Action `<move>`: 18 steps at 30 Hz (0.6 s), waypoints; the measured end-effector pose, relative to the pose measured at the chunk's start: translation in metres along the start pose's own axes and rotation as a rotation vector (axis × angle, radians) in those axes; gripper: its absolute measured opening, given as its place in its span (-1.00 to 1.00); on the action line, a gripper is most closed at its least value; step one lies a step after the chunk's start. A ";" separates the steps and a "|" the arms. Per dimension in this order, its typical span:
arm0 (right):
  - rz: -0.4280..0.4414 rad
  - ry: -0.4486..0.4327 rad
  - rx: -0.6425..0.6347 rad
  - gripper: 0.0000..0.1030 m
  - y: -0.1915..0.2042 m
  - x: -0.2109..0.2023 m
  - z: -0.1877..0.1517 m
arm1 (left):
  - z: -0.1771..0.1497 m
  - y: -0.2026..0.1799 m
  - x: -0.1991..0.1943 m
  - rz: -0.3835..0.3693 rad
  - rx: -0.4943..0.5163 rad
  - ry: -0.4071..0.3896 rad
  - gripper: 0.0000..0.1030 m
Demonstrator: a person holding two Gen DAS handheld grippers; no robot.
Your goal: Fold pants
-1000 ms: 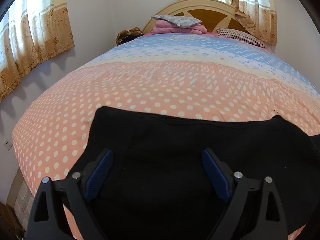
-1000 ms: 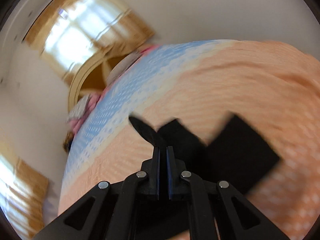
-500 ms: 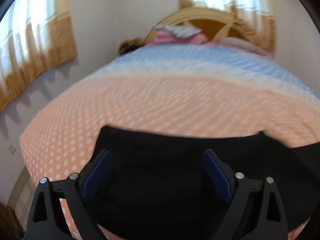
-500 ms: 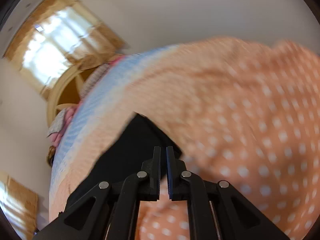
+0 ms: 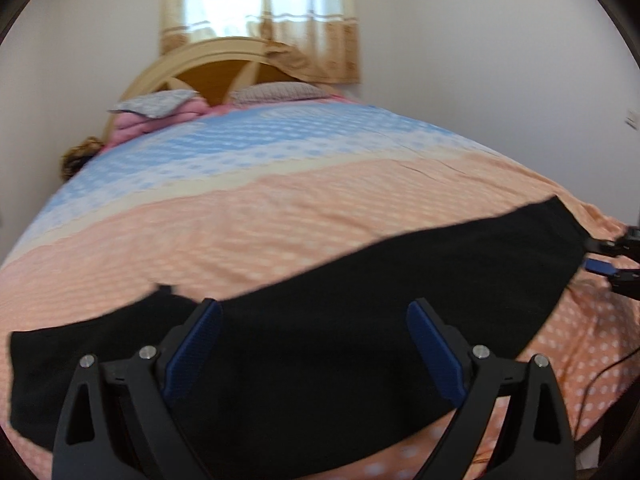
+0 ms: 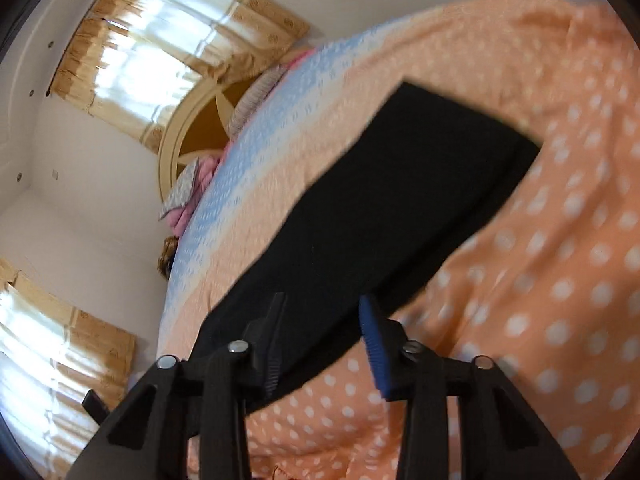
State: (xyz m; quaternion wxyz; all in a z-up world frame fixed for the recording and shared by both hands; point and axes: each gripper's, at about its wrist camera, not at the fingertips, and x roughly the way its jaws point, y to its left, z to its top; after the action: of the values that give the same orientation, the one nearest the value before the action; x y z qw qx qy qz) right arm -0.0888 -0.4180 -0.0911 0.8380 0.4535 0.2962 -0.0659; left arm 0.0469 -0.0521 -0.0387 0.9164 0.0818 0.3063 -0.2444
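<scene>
Black pants (image 5: 360, 320) lie flat as one long narrow strip across the polka-dot bedspread (image 5: 280, 216), apparently folded lengthwise with crosswise folds left, while the left hand-held gripper (image 5: 316, 344) and right hand-held gripper (image 6: 324, 340) hover wide, holding nothing.

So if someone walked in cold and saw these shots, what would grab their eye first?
The black pants, spread as one long dark band across the near end of the bed. Under them the polka-dot bedspread stands out, orange near the cameras and blue toward the headboard. Both grippers are open: the left gripper over the pants, the right gripper at their edge.
</scene>
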 end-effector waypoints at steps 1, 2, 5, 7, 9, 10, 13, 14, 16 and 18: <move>0.003 0.002 0.001 -0.27 0.000 0.006 0.000 | -0.001 -0.004 0.003 -0.003 0.007 0.004 0.87; -0.016 0.004 -0.013 -0.27 0.003 0.014 -0.001 | -0.003 -0.008 0.004 0.000 0.009 0.008 0.87; -0.050 0.017 -0.017 -0.27 0.000 0.026 -0.005 | -0.010 -0.008 0.006 -0.021 -0.012 0.049 0.87; -0.051 0.032 0.011 -0.42 -0.003 0.035 -0.008 | -0.012 -0.007 0.005 -0.024 -0.020 0.059 0.87; -0.050 0.012 -0.013 -0.94 -0.003 0.030 -0.014 | -0.013 -0.008 0.004 -0.023 -0.017 0.059 0.87; -0.056 0.006 -0.025 -0.94 -0.003 0.026 -0.014 | -0.012 -0.008 0.003 -0.024 -0.016 0.054 0.87; -0.110 0.022 -0.076 -0.97 -0.004 0.019 -0.018 | -0.006 -0.013 0.003 -0.036 -0.008 0.039 0.87; -0.138 0.032 -0.091 -1.00 -0.006 0.018 -0.019 | -0.005 -0.015 0.003 -0.035 -0.001 0.038 0.87; -0.185 0.044 -0.088 -1.00 -0.016 0.015 -0.020 | -0.003 -0.018 0.005 -0.032 0.011 0.035 0.87; -0.199 0.048 -0.110 -1.00 -0.016 0.011 -0.020 | -0.001 -0.020 0.008 -0.025 0.017 0.038 0.87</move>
State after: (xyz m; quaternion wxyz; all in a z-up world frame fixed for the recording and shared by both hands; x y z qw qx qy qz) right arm -0.0943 -0.4096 -0.1167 0.8437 0.3764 0.3630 -0.1215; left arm 0.0422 -0.0725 -0.0444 0.9065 0.0903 0.3228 -0.2568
